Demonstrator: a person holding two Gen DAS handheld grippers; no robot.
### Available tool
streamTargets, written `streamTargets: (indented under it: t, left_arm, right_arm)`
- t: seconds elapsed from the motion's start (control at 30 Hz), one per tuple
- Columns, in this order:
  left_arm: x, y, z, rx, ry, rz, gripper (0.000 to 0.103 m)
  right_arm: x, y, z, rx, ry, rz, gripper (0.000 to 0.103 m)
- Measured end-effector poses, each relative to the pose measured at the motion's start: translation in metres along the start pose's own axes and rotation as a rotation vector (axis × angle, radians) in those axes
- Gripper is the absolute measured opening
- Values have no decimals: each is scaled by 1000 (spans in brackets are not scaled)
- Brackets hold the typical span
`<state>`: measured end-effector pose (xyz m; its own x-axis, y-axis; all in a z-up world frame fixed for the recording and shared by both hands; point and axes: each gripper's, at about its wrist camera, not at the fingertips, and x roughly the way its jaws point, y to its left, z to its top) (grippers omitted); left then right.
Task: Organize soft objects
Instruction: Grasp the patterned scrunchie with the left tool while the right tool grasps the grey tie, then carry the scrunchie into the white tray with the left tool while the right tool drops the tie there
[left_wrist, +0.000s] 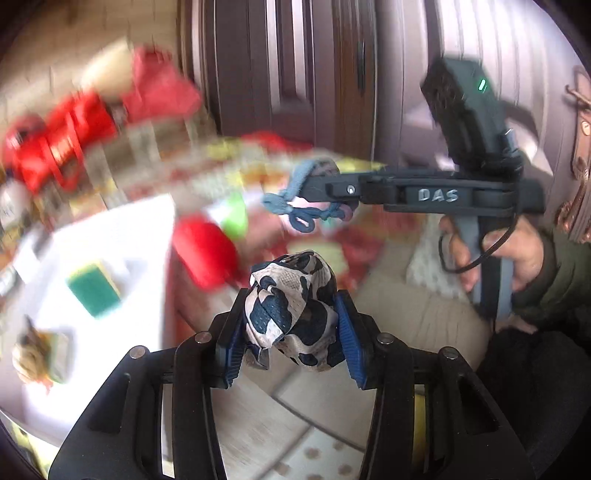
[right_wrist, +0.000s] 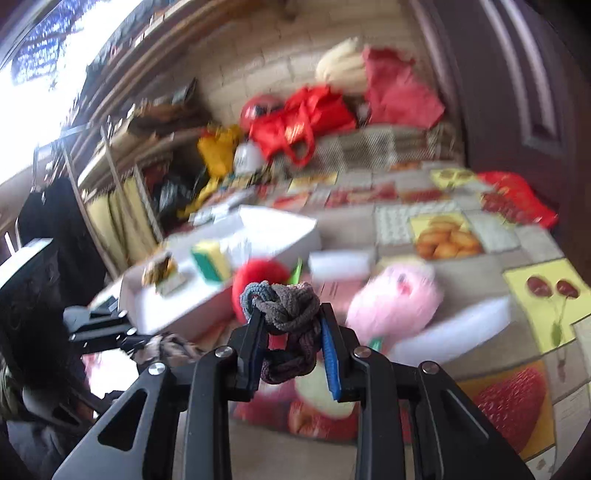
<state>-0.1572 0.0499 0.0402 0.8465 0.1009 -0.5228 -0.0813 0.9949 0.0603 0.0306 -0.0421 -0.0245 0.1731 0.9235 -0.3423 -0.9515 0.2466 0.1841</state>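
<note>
My left gripper (left_wrist: 291, 317) is shut on a bunched cloth with a dark-blue and beige cow pattern (left_wrist: 291, 314), held above the floor. My right gripper (right_wrist: 291, 325) is shut on a knot of grey, blue-grey and dark purple hair ties (right_wrist: 286, 314). In the left wrist view the right gripper (left_wrist: 295, 195) reaches in from the right, held by a hand (left_wrist: 517, 254), with blue-grey ties (left_wrist: 291, 199) hanging from its tip. A white box (right_wrist: 280, 236) on the table holds a green-and-yellow sponge (right_wrist: 210, 260). A red plush (right_wrist: 258, 280) and a pink plush (right_wrist: 395, 302) lie beside the box.
The table carries a fruit-patterned cloth (right_wrist: 447, 236). Red bags (right_wrist: 303, 122) and a red cloth (right_wrist: 402, 92) are piled at the far end against a tiled wall. A dark door (left_wrist: 295, 74) stands beyond. Cluttered shelves (right_wrist: 122, 177) fill the left.
</note>
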Motion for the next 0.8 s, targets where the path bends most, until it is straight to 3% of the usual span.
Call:
streamTargets:
  t: [0.07,0.23,0.8]
  left_arm:
    - [-12,5,-1,4,-95,63,44]
    - [-27,27,-4,-94,-173,133,44]
    - [-47,39,-12,-130,-233,218,45]
  right_arm:
    - [-3,2,4,-1,-82,-64,30]
    - [-1,6,6,-1,-132,-108,30]
    - [-3,22,8,-88,-149,-132,30]
